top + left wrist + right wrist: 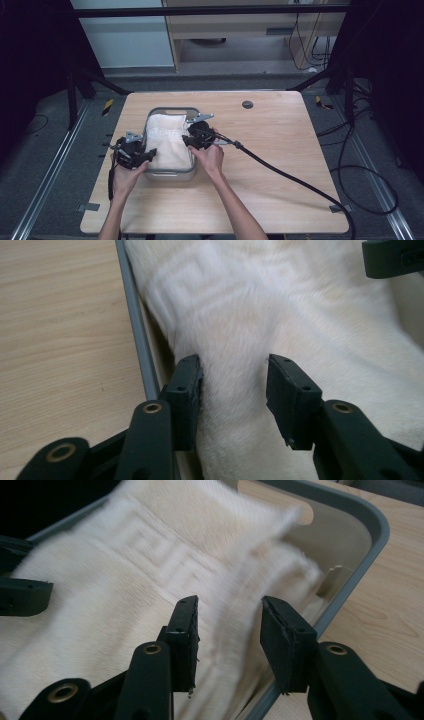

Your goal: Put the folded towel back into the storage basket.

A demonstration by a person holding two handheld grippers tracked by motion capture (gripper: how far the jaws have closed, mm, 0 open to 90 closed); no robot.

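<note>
Towel point(167, 142) sits in the grey bin point(172, 174), soft, light, floppy; left gripper point(234, 385) and right gripper point(229, 630) both stand part-open astride its folds, so pinch bunched edges.

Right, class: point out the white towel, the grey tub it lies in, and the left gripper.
white towel point(167, 145): high view, middle of the folded cloth.
grey tub point(372, 525): right gripper view, far corner of its rim.
left gripper point(235, 385): left gripper view, midway between its fingers.
</note>
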